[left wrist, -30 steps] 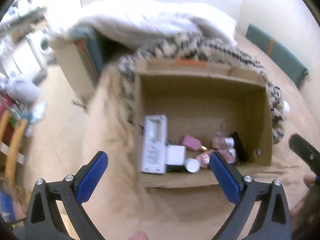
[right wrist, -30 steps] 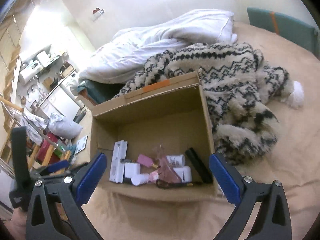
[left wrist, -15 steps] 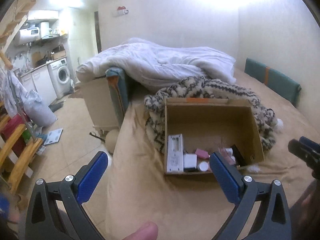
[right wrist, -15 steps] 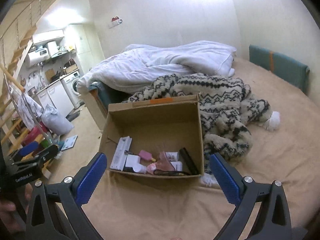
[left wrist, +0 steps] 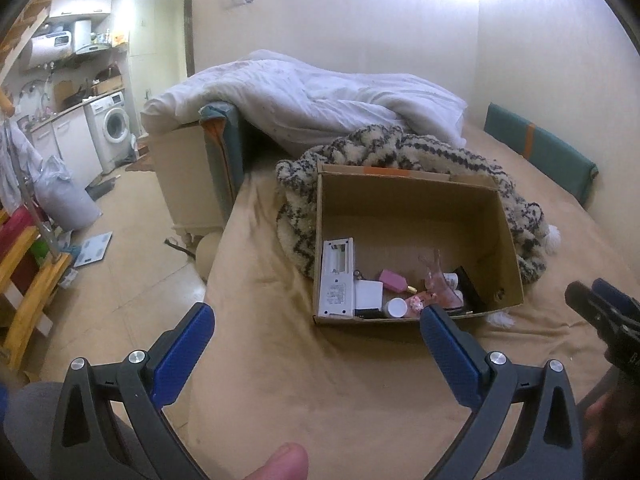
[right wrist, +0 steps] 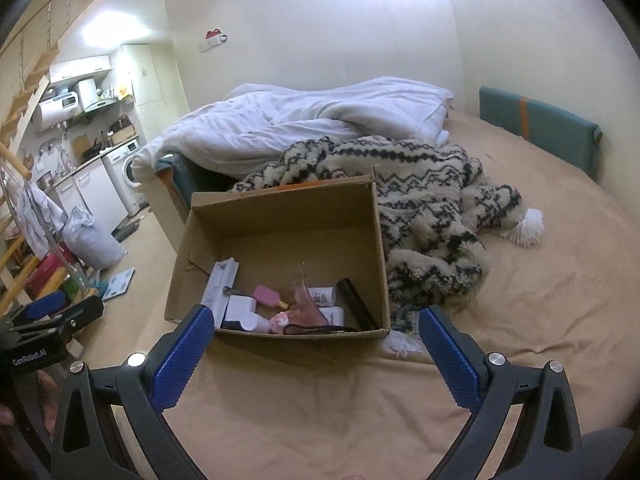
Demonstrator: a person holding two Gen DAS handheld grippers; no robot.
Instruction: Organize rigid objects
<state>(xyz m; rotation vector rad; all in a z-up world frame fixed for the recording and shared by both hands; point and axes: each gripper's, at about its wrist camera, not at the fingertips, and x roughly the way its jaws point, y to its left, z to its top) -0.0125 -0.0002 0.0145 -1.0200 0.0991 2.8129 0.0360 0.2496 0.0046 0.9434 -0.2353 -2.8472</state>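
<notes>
An open cardboard box sits on the tan bed sheet. Along its near wall lie a long white device, a white block, a pink bottle, a white cap, a clear pink item, small white jars and a black tube. My left gripper hangs open in front of the box with nothing in it. My right gripper is open too, empty, over the box's near edge.
A black-and-cream patterned knit blanket wraps the box's far and right sides. A white duvet is heaped behind. A teal cushion leans on the right wall. Left of the bed are bare floor, a washing machine and wooden stairs.
Both grippers have drawn back and up from the box, so it looks smaller and more of the room shows. Both stay open and empty.
</notes>
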